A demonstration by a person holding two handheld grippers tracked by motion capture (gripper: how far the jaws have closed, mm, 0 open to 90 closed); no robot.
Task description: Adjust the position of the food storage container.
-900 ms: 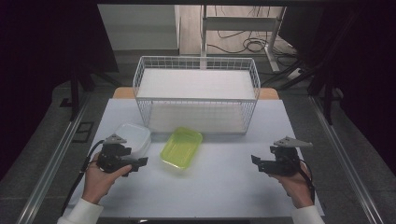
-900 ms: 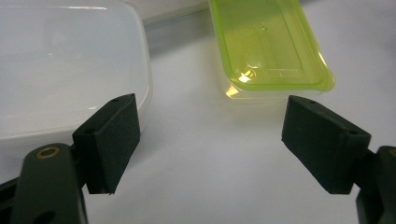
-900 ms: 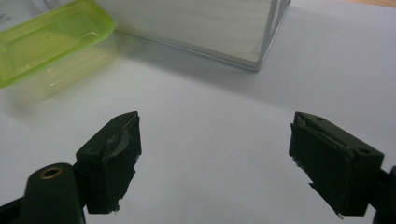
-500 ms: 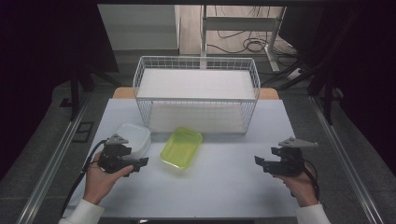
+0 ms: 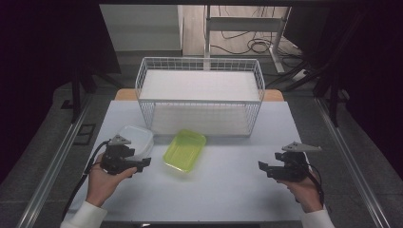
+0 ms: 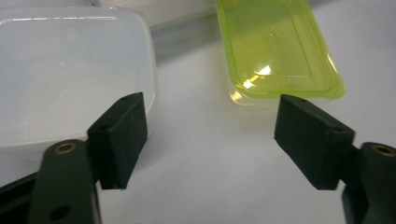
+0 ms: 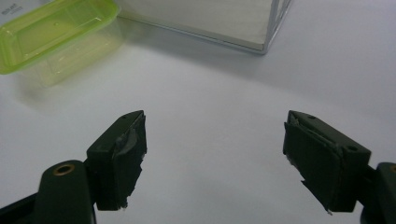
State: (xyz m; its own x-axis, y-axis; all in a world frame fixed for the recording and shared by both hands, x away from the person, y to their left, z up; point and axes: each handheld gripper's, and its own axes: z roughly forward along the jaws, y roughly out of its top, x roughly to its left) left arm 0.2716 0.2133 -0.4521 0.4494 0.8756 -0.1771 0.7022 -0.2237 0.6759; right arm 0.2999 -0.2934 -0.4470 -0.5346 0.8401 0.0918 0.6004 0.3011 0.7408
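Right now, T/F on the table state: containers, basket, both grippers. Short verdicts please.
1. The left gripper is open with nothing between its jaws. True.
2. The right gripper is shut on the green container. False: it is open over bare table, apart from it.
3. The white container sits inside the wire basket. False: it stands on the table in front of the basket, by the left gripper.
4. The green container lies on the table between the white container and the right gripper. True.
5. The wire basket stands at the far side of the table. True.
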